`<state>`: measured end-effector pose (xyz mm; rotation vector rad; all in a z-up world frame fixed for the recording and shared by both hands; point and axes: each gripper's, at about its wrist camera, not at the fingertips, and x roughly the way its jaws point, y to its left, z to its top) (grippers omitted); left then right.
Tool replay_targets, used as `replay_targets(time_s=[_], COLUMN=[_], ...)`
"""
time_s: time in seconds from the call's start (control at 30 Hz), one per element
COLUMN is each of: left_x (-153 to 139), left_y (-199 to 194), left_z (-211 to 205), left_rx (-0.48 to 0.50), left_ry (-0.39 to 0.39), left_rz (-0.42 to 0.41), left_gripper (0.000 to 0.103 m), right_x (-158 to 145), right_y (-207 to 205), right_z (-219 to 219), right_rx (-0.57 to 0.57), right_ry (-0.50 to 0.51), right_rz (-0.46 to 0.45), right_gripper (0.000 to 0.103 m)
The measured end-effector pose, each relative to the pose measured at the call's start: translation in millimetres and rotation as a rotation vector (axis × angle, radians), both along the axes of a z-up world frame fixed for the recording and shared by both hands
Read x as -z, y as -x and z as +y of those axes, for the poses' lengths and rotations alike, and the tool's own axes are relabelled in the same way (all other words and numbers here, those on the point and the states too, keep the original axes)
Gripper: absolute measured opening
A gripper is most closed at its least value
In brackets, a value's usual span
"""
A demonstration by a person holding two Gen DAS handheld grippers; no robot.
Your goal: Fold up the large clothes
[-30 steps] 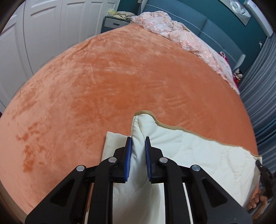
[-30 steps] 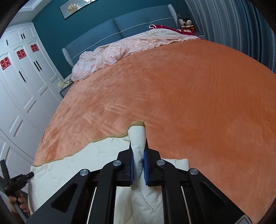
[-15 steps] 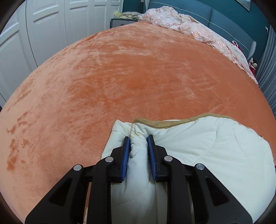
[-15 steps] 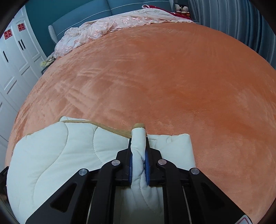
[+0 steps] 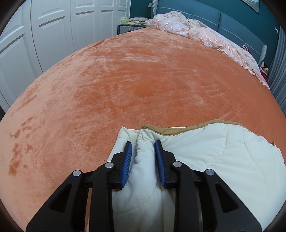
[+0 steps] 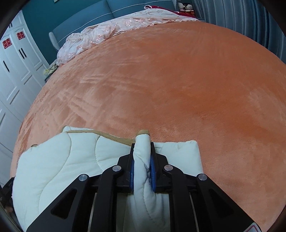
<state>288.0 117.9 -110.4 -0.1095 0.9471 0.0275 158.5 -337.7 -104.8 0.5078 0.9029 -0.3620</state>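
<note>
A cream quilted garment with a tan-trimmed edge (image 5: 223,160) lies folded at the near edge of the orange bed; it also shows in the right wrist view (image 6: 59,160). My left gripper (image 5: 143,145) straddles a bunched corner of it, jaws slightly parted, pads loose against the fabric. My right gripper (image 6: 142,145) is shut tight on the other corner, which sticks up between the blue pads (image 6: 132,169).
The orange plush bedspread (image 5: 143,80) stretches ahead. A pink embroidered cover (image 5: 196,33) lies bunched at the blue headboard (image 6: 125,9). White wardrobe doors (image 5: 44,35) stand to the left, grey curtains (image 6: 250,16) to the right.
Both grippers have lowered the garment's corners toward the near edge, folding the top layer over itself. The left jaws have widened; the right has stayed clamped.
</note>
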Motion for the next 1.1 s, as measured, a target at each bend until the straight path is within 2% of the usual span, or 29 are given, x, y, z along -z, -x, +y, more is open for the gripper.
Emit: replay_targets(time_s=[0.03,0.07,0.1,0.13,0.2,0.23,0.3,0.33,0.37,0.4,0.43,0.5,0.53,0.6,0.7,0.83,0.9,0.97,1.1], left_x=[-6.8,-16.5,-29.0,-43.7,-71.3,-87.1,-113.5,-120.7,-124.6,-124.2,-120.5,-105.9,-95.2,-71.1,-32.6,-7.2,1.3,4.9,10.5], left_y=[0.7,3.2,8.1,14.0,22.1,25.0,27.5,26.6,25.6,25.7,25.7,29.4,31.1,33.0,30.6,33.5,33.5,34.6,34.0], left_z=[2.2,7.2,15.6,26.3,39.6,42.1,31.7,19.4,2.6,-20.2,-41.1,-82.6,-102.5,-130.8,-143.6,-145.9,-148.0,-155.4,-158.2], left_rx=[-0.023,-0.061,-0.082,-0.083,-0.122,-0.125,-0.081,-0.038,0.022,0.094,0.151,0.258,0.303,0.348,0.334,0.332,0.329,0.334,0.339], left_ry=[-0.024,-0.050,-0.032,0.023,0.031,0.037,0.074,0.095,0.117,0.136,0.144,0.151,0.140,0.120,0.144,0.141,0.132,0.092,0.056], left_rz=[0.015,0.019,-0.001,-0.032,-0.075,-0.106,-0.148,-0.147,-0.136,-0.115,-0.093,-0.040,-0.012,0.039,0.119,0.085,0.064,0.040,0.015], left_gripper=[0.043,0.061,0.062,0.062,0.061,0.061,0.052,0.051,0.043,0.034,0.030,0.012,0.009,0.007,0.006,0.005,0.005,0.005,0.003], right_x=[-5.8,-15.4,-27.1,-38.8,-64.6,-77.1,-95.4,-99.9,-101.8,-101.0,-97.7,-89.3,-83.0,-66.5,-35.8,-7.9,-1.2,2.2,7.8], right_y=[3.9,10.7,19.6,29.6,45.5,48.3,42.1,34.5,25.9,14.3,3.7,-11.4,-17.8,-28.6,-38.2,-39.7,-41.1,-41.4,-42.4], right_z=[-5.8,-11.7,-17.3,-21.7,-23.9,-19.2,2.9,19.5,38.7,63.4,87.8,128.6,145.6,166.1,174.2,175.8,181.6,185.1,181.9], right_rx=[0.029,0.063,0.105,0.147,0.204,0.198,0.110,0.044,-0.034,-0.125,-0.207,-0.324,-0.366,-0.410,-0.415,-0.392,-0.394,-0.396,-0.397], right_ry=[-0.010,-0.023,-0.031,-0.031,-0.008,0.009,0.013,0.008,0.000,0.000,0.006,0.031,0.056,0.069,0.047,0.033,0.076,0.114,0.106], right_rz=[0.001,-0.016,-0.044,-0.082,-0.141,-0.166,-0.201,-0.199,-0.194,-0.171,-0.142,-0.107,-0.084,-0.032,0.041,0.054,0.055,0.052,0.042], right_gripper=[0.021,0.027,0.037,0.040,0.040,0.040,0.038,0.032,0.024,0.008,0.001,0.000,0.000,0.000,0.000,0.000,0.000,0.000,0.000])
